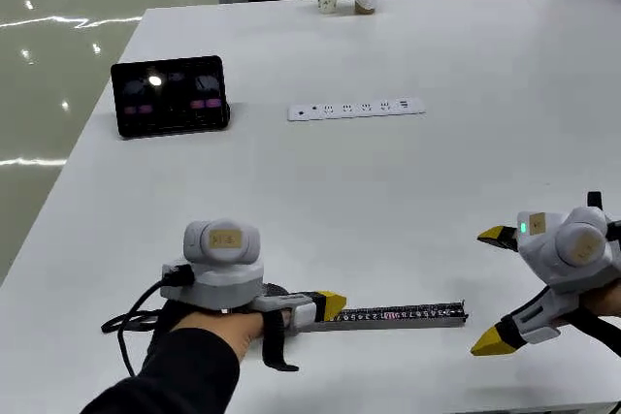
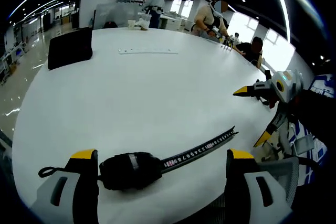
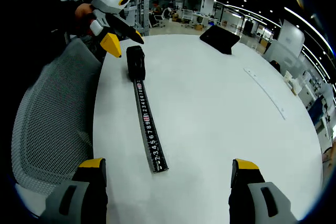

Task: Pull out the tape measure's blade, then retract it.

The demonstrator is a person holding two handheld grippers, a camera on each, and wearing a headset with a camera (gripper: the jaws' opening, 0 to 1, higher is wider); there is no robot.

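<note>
Tape (image 2: 131, 170) lies with blade (image 3: 149, 132) out; left gripper (image 2: 162, 154) and right gripper (image 3: 168, 163) gape; we clamp it, retracting slowly.

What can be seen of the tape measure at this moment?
The tape measure has a rounded black case, seemingly plastic, with a strap loop at its rear. It lies on the white table between the jaws of the open left gripper; contact cannot be told. Its dark blade, printed with pale numerals, is pulled out and lies flat and straight on the table. The end hook lies free, apart from the open right gripper.
</note>
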